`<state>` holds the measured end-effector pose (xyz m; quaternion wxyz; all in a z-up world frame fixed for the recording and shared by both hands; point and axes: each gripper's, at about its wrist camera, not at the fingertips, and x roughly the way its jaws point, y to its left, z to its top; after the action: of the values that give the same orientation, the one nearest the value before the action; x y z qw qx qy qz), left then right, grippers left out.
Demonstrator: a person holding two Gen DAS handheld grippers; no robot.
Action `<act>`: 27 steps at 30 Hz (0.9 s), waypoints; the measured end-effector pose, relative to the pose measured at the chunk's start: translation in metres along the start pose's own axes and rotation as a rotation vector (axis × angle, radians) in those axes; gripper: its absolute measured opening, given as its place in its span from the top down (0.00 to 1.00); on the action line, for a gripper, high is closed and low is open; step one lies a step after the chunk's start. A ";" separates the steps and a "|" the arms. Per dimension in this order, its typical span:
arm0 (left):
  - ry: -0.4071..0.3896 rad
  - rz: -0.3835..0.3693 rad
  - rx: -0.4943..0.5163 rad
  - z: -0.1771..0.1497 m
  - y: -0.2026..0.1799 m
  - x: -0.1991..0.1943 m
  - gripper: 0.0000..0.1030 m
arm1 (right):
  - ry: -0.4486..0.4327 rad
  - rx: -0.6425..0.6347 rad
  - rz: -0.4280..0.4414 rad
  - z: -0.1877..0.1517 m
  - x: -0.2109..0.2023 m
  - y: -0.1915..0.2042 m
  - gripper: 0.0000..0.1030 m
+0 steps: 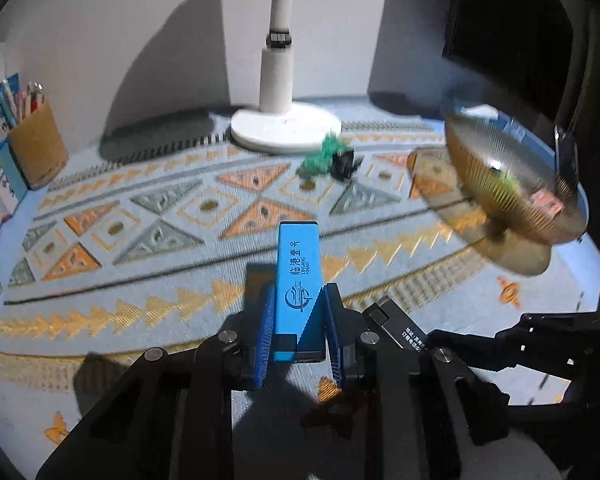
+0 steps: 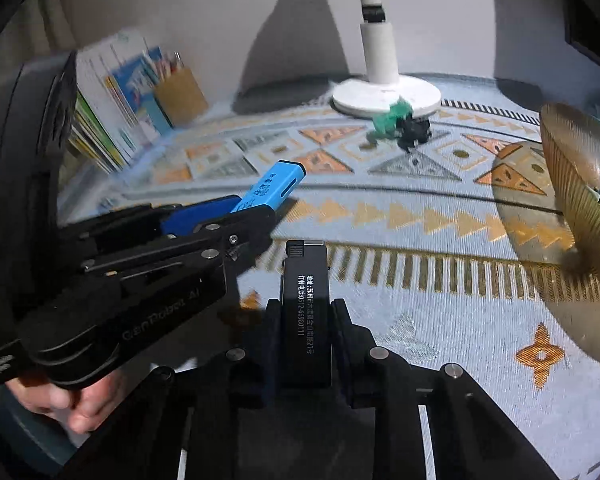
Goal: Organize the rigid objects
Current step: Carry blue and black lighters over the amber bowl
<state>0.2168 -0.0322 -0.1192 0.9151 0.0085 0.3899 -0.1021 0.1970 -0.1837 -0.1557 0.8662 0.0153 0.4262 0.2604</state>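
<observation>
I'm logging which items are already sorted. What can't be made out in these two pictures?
- Contents of the ribbed amber glass dish: motion blur in the left wrist view; cut off by the frame edge in the right wrist view.
- Small green and black objects by the white lamp base: too blurred to identify.
- Rear of the black lighter: hidden by the right tool.

Dim room, hard light from above, long lamp (image 1: 278, 80) shadow on wall, blurred amber dish (image 1: 512, 184), fisheye-bent dark edges.
</observation>
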 end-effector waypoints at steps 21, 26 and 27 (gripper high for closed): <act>-0.354 -0.257 0.116 0.141 -0.113 -0.088 0.80 | -0.505 0.323 -0.400 0.035 -0.230 -0.150 0.77; -0.327 -0.304 0.159 0.158 -0.157 -0.063 0.80 | -0.510 0.395 -0.487 0.026 -0.243 -0.187 0.77; -0.308 -0.314 0.165 0.159 -0.166 -0.054 0.80 | -0.500 0.410 -0.487 0.024 -0.241 -0.194 0.77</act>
<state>0.2618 -0.1998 0.0404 0.9329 0.0071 0.2327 -0.2748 0.1792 -0.4581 -0.0123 0.9585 0.1491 0.2366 -0.0545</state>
